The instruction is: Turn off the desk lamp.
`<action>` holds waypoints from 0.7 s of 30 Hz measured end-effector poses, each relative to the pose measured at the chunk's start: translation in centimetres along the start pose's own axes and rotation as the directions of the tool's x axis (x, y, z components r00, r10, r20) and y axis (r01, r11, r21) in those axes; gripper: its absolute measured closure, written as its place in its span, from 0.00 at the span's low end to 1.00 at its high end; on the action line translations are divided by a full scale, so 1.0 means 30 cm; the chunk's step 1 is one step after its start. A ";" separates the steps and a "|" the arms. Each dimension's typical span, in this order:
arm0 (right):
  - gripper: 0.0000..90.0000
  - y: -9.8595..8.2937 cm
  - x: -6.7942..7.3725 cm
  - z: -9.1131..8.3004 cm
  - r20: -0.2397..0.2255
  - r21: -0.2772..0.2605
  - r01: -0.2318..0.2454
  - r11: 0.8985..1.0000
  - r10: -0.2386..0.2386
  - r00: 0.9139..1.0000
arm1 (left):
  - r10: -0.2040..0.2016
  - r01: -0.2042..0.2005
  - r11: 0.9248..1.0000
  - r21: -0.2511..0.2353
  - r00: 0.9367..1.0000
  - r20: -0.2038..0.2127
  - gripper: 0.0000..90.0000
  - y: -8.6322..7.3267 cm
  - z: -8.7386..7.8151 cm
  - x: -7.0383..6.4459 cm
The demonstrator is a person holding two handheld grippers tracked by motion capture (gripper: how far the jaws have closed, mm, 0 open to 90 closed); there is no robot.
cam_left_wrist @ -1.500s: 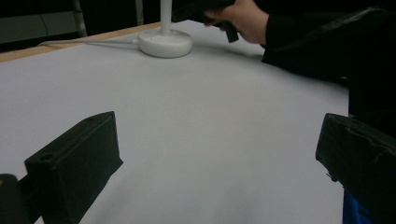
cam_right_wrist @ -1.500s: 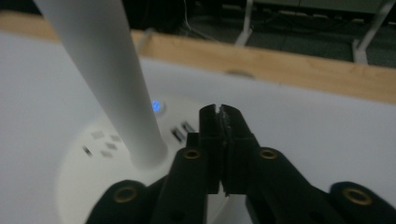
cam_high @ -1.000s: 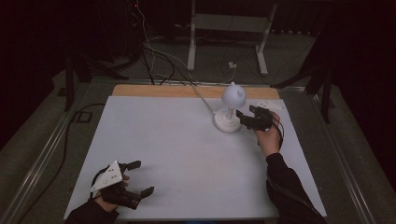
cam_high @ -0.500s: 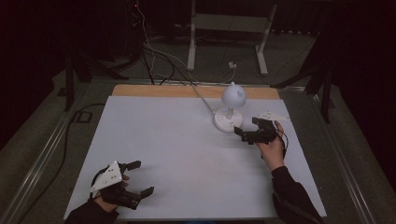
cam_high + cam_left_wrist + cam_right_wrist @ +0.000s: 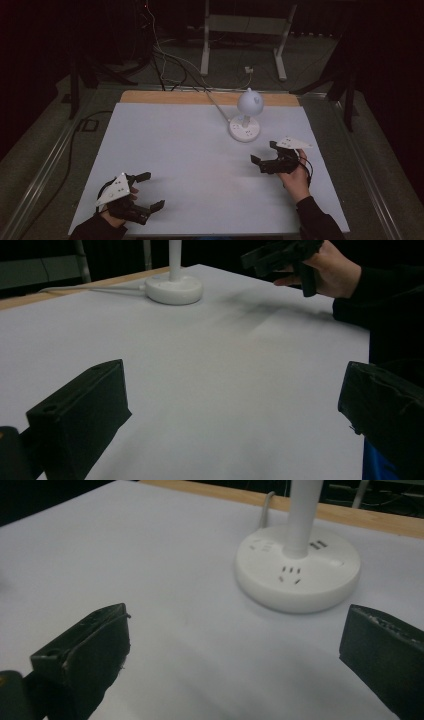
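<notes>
Your right gripper (image 5: pixel 267 155) hovers near the lamp (image 5: pixel 245 116), fingers spread, holding nothing. Left gripper (image 5: pixel 146 191) idle, fingers spread. Lamp not yet grasped.

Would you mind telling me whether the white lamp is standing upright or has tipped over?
Upright. The lamp rests flat on its round base, its stem rising straight to the round head; the open right claw is apart from it.
</notes>
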State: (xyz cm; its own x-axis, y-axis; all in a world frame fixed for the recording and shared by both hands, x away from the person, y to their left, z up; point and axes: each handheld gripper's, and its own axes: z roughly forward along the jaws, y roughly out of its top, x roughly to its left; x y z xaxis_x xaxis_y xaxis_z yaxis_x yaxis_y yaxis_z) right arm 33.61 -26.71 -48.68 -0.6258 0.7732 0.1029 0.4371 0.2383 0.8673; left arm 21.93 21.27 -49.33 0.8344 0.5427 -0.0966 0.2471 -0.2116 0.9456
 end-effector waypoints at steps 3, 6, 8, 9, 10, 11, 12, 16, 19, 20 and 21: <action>0.00 -0.014 0.017 -0.022 -0.032 0.001 0.014 1.000 -0.014 0.999 | -0.001 0.001 1.000 -0.002 1.000 0.000 0.00 0.000 0.000 0.001; 0.00 -0.032 0.034 -0.043 -0.043 0.005 0.032 0.999 -0.032 0.999 | 0.001 -0.001 1.000 0.002 1.000 -0.002 0.00 0.000 0.000 0.001; 0.00 -0.048 0.043 -0.054 -0.042 0.017 0.047 0.999 -0.046 0.998 | 0.000 0.000 1.000 0.001 1.000 -0.001 0.00 0.000 -0.001 0.001; 0.00 -0.057 0.047 -0.059 -0.048 0.025 0.044 0.999 -0.043 0.998 | -0.001 0.001 1.000 -0.002 1.000 0.000 0.00 0.000 -0.001 0.001; 0.00 -0.067 0.050 -0.065 -0.052 0.024 0.045 0.999 -0.043 0.998 | -0.001 0.001 1.000 -0.002 1.000 0.000 0.00 0.001 -0.001 0.001; 0.00 -0.077 0.053 -0.070 -0.059 0.031 0.043 0.999 -0.041 0.997 | 0.000 0.000 1.000 0.000 1.000 0.000 0.00 0.000 -0.001 0.000; 0.00 -0.085 0.055 -0.076 -0.066 0.041 0.046 0.998 -0.043 0.997 | 0.001 -0.001 1.000 0.000 1.000 -0.001 0.00 0.000 -0.001 0.000; 0.00 -0.116 0.061 -0.098 -0.068 0.051 0.043 0.998 -0.040 0.997 | 0.000 0.000 1.000 -0.002 1.000 -0.001 0.00 0.001 -0.002 0.000; 0.00 -0.133 0.064 -0.114 -0.062 0.053 0.044 0.998 -0.041 0.997 | 0.005 -0.005 1.000 0.004 1.000 0.000 0.00 0.000 0.000 -0.001; 0.00 -0.139 0.065 -0.118 -0.064 0.052 0.042 0.998 -0.039 0.997 | 0.005 -0.005 1.000 0.001 1.000 -0.001 0.00 0.000 0.000 -0.002; 0.00 -0.143 0.067 -0.123 -0.063 0.052 0.045 0.998 -0.041 0.997 | 0.004 -0.004 1.000 -0.001 1.000 -0.001 0.00 0.000 0.000 -0.002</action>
State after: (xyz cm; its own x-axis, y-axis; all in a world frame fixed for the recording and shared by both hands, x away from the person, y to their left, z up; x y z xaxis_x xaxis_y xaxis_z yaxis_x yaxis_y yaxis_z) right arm 28.09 -28.35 -50.41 -0.6828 0.7240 0.0976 0.4420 0.3031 0.8443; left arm 21.90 21.24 -49.31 0.8352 0.5422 -0.0924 0.2431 -0.2132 0.9463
